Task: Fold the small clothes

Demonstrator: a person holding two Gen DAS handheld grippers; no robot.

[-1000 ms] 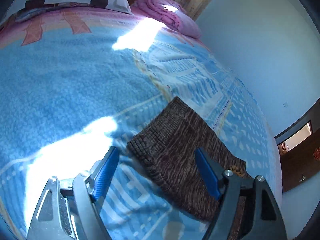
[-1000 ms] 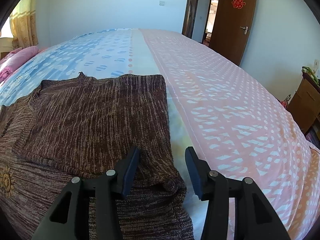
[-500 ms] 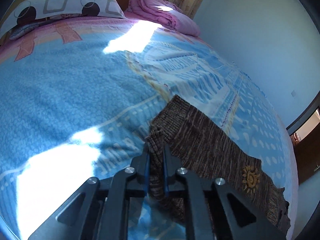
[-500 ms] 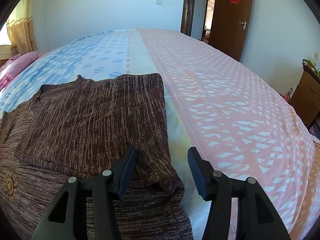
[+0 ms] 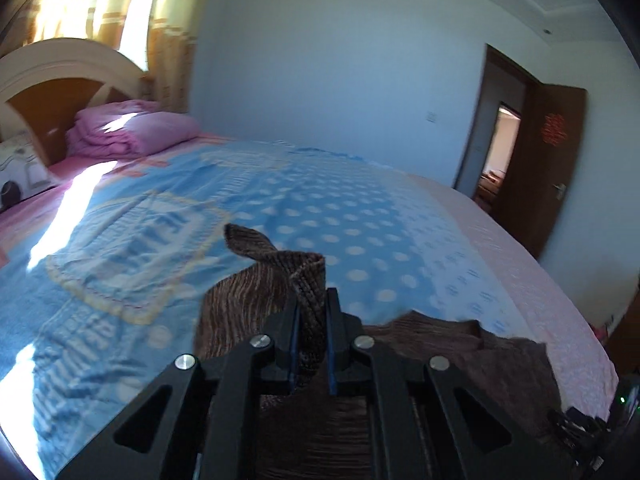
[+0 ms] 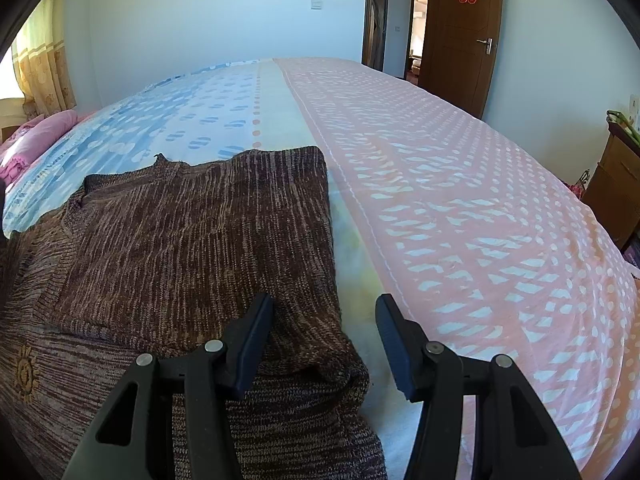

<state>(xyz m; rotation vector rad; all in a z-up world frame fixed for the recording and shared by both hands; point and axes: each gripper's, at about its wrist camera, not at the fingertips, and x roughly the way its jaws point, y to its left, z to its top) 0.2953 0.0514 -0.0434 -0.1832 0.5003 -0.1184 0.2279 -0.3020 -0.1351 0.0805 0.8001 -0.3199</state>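
My left gripper pinches the brown sweater by its ribbed edge, lifted off the bed. My right gripper hangs half-spread over the sweater's corner, gripping nothing.

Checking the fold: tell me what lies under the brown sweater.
The brown sweater lies on the bedspread, blue and pink around it. Anything directly underneath is covered.

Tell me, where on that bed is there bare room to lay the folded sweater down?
The pink half of the bedspread, right of the brown sweater, lies bare toward the door. The blue dotted stretch beyond the sweater is free too. The headboard end is crowded with a pink quilt and pillow.
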